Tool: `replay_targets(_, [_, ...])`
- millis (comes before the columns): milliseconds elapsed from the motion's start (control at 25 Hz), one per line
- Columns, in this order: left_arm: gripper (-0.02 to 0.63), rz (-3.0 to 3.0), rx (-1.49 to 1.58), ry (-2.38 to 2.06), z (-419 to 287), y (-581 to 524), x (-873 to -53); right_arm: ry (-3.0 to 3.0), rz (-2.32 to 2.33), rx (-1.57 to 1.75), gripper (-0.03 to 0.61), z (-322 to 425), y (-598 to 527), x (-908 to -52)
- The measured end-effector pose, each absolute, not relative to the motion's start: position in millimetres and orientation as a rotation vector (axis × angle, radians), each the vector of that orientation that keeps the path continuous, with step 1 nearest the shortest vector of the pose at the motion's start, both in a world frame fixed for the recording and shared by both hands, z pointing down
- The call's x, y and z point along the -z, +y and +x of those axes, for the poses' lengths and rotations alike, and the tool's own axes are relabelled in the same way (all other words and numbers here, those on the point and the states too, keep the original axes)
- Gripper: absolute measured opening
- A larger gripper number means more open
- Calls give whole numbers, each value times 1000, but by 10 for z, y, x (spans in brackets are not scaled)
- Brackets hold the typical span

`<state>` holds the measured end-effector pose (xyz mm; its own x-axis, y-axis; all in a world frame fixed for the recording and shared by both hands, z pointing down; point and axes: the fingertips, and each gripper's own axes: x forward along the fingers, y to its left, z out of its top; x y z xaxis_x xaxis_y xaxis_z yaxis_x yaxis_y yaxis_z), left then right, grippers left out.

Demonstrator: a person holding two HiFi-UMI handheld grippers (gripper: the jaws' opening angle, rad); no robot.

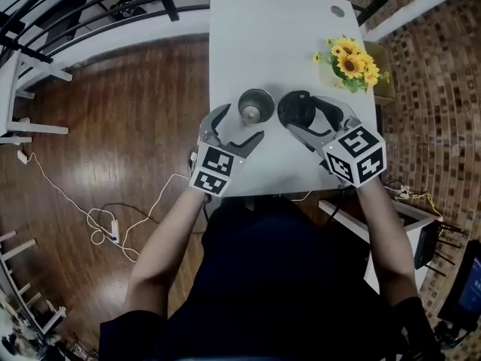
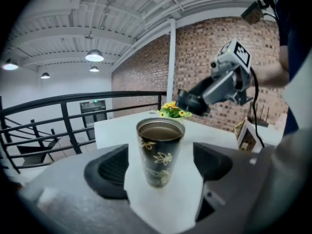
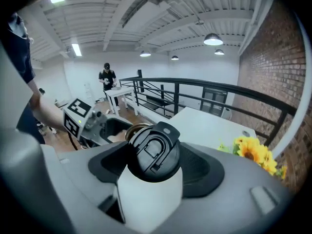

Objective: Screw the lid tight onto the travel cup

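The travel cup [image 1: 255,105] [image 2: 159,150], black with gold flowers and a steel rim, stands upright and uncovered on the white table [image 1: 248,28]. My left gripper [image 1: 242,123] [image 2: 157,165] is open around it, with a gap on each side between the jaws and the cup's wall. My right gripper [image 1: 301,113] [image 3: 154,156] is shut on the black round lid [image 1: 295,109] [image 3: 153,151] and holds it in the air just right of the cup's mouth. In the right gripper view the lid's top, with its flip tab, faces the camera, and the cup rim [image 3: 135,128] shows behind it.
A pot of sunflowers [image 1: 352,65] [image 3: 254,152] stands on the table's right side. The table's near edge lies just below the grippers. A black railing [image 2: 73,106] and wooden floor with a white cable [image 1: 98,220] are to the left. A person [image 3: 106,77] stands far off.
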<state>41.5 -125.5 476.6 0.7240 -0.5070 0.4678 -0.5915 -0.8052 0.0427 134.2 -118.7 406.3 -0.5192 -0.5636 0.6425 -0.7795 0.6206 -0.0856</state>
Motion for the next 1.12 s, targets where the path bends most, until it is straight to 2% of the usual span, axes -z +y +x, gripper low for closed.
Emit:
replay_targets(160, [414, 2800, -707, -798, 715, -1379, -4930, -2323, 877, -383, 331, 960, -1332, -3822])
replay_targets(360, [419, 2829, -746, -767, 779, -1435, -5076, -2234, 687, -262, 331, 594, -1474, -4030])
replay_targets(960, [400, 2838, -740, -716, 825, -1491, -5159, -2094, 372, -314, 335, 498, -1457, -4368])
replay_targets(1120, [399, 2818, -749, -672, 783, -1380, -5143, -2229, 366, -231, 417, 403, -1277, -4357])
